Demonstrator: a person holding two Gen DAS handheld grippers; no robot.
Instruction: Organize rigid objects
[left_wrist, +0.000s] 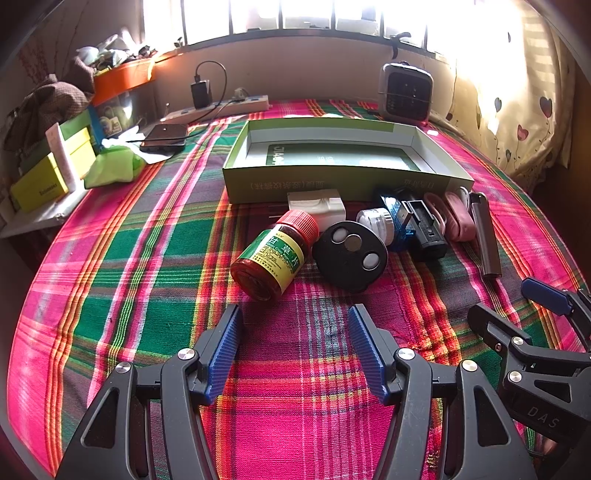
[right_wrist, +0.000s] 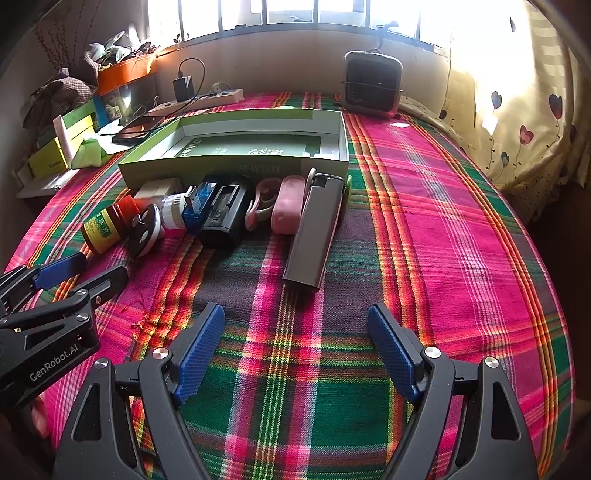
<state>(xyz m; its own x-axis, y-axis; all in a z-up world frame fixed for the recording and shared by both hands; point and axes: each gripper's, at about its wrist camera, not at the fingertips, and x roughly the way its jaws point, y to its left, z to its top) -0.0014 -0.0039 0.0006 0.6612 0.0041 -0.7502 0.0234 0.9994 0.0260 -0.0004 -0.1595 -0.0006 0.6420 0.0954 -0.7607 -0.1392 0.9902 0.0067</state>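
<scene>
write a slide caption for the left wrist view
Open left gripper facing a red-capped medicine bottle and small items lined before a green box.

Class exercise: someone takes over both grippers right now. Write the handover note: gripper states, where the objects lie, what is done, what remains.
Left gripper: open, empty, hovering over the plaid cloth short of the red-capped bottle.
Right gripper: open, empty, short of the long grey lighter.
Objects: bottle, black oval disc, white charger, small white jar, blue USB stick, black case and pink item lie in a row in front of the green box.
Done: nothing boxed; only a printed insert shows inside.
Left: every item, presumably into the box.
</scene>
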